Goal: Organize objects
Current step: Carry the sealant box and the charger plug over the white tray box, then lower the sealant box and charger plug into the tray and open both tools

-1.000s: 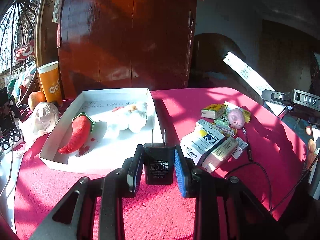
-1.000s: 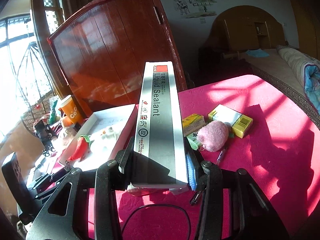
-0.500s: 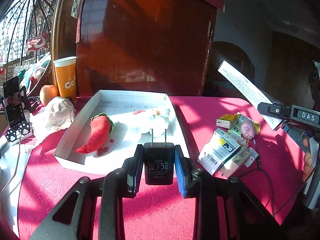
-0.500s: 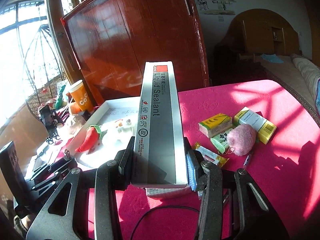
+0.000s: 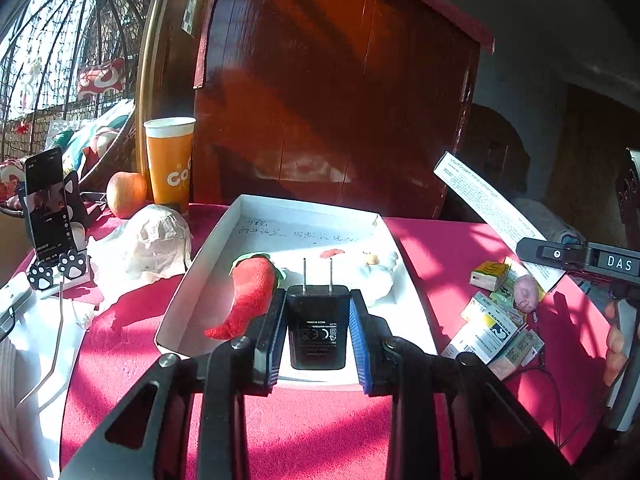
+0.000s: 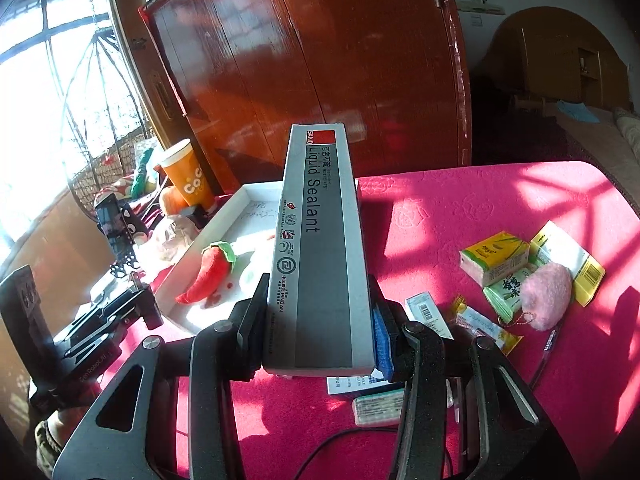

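- Left gripper (image 5: 318, 334): clamped on black charger plug (image 5: 317, 326), prongs at 12 o'clock, above near rim of white tray (image 5: 208, 256).
- Right gripper (image 6: 320, 334): clamped on grey sealant box (image 6: 320, 248), long axis at 12 o'clock.
- Tray contents: red plush chilli (image 5: 248, 300), white plush (image 5: 378, 276).
- Worktop (image 6: 460, 208), pink cloth: small cartons (image 6: 494, 262) and pink pompom (image 6: 546, 294) at 3 o'clock of the right gripper.
- Orange cup (image 5: 169, 164): 11 o'clock of tray.
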`<control>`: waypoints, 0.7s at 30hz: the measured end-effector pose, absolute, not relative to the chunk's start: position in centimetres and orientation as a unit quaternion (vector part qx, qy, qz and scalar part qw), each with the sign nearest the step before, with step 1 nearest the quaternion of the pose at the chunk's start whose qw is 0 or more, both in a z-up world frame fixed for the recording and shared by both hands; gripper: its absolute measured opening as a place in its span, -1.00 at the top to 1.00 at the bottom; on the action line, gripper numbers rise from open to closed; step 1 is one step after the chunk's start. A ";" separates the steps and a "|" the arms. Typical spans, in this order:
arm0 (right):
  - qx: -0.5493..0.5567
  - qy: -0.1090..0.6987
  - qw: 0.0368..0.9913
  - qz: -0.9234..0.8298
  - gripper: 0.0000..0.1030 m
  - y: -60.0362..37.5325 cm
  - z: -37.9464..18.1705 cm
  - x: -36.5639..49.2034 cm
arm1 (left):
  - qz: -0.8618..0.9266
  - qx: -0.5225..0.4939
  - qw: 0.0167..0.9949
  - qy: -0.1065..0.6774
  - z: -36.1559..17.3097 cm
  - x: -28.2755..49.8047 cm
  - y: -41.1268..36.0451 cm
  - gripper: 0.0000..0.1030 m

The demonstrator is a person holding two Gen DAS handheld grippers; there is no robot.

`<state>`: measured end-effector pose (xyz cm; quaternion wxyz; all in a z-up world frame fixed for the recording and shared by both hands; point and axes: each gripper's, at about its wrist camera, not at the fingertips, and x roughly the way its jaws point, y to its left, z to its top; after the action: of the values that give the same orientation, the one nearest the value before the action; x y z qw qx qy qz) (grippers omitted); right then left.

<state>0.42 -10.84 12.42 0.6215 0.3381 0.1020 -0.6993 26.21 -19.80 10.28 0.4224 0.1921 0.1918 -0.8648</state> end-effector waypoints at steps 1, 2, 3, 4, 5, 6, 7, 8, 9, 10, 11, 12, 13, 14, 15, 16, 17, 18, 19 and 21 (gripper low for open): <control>0.345 0.100 0.626 -0.692 0.18 -11.4 12.4 0.5 | -0.865 0.190 0.421 0.197 10.2 26.4 -20.2 0.43; 0.351 0.098 0.630 -0.685 0.18 -12.0 12.4 0.6 | -0.865 0.187 0.419 0.200 10.1 26.4 -20.6 0.43; 0.356 0.099 0.634 -0.679 0.18 -12.6 12.4 0.7 | -0.869 0.181 0.415 0.201 10.2 26.5 -20.9 0.43; 0.362 0.102 0.637 -0.673 0.18 -13.3 12.3 1.0 | -0.874 0.174 0.408 0.201 10.3 26.4 -21.3 0.43; 0.366 0.105 0.640 -0.667 0.18 -14.1 12.3 1.3 | -0.878 0.170 0.401 0.198 10.5 26.2 -21.7 0.43; 0.371 0.107 0.643 -0.661 0.18 -14.8 12.3 1.5 | -0.881 0.169 0.396 0.195 10.6 25.9 -22.1 0.43; 0.376 0.108 0.646 -0.656 0.18 -15.7 12.2 1.8 | -0.883 0.170 0.393 0.191 10.8 25.4 -22.8 0.43; 0.383 0.109 0.648 -0.649 0.17 -16.5 12.1 2.1 | -0.885 0.171 0.390 0.190 10.8 25.0 -23.4 0.43; 0.392 0.108 0.651 -0.641 0.17 -17.3 11.9 2.4 | -0.885 0.175 0.387 0.192 10.7 24.5 -24.1 0.43; 0.402 0.106 0.653 -0.633 0.17 -18.2 11.7 2.7 | -0.884 0.179 0.385 0.196 10.4 24.2 -24.9 0.43; 0.411 0.107 0.654 -0.626 0.17 -19.2 11.5 3.0 | -0.883 0.182 0.382 0.204 10.0 23.8 -25.6 0.43; 0.419 0.106 0.654 -0.621 0.17 -20.0 11.3 3.3 | -0.881 0.186 0.380 0.213 9.6 23.5 -26.3 0.43; 0.424 0.104 0.653 -0.619 0.17 -20.8 11.1 3.5 | -0.878 0.191 0.377 0.224 9.1 23.2 -27.0 0.43; 0.429 0.104 0.651 -0.618 0.17 -21.7 10.8 3.6 | -0.875 0.195 0.375 0.238 8.4 23.0 -27.7 0.43; 0.433 0.104 0.646 -0.620 0.17 -22.4 10.6 3.8 | -0.871 0.199 0.374 0.247 7.9 22.7 -28.2 0.43; 0.435 0.105 0.642 -0.622 0.17 -23.2 10.3 4.0 | -0.867 0.205 0.376 0.253 7.4 22.4 -28.7 0.43; 0.436 0.108 0.639 -0.624 0.17 -24.1 10.0 4.3 | -0.864 0.210 0.379 0.257 7.0 22.2 -29.0 0.43; 0.439 0.109 0.637 -0.624 0.17 -24.8 9.7 4.5 | -0.862 0.212 0.379 0.261 6.7 22.0 -29.2 0.43; 0.442 0.109 0.634 -0.625 0.17 -25.5 9.4 4.7 | -0.861 0.212 0.379 0.264 6.6 22.0 -29.2 0.43; 0.448 0.107 0.628 -0.627 0.17 -26.8 8.7 4.9 | -0.860 0.212 0.385 0.260 6.5 21.9 -29.1 0.42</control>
<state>4.89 -26.80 8.70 0.6276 0.4484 0.1066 -0.6275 21.93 -29.11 6.47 0.3845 0.2119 0.2604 -0.8599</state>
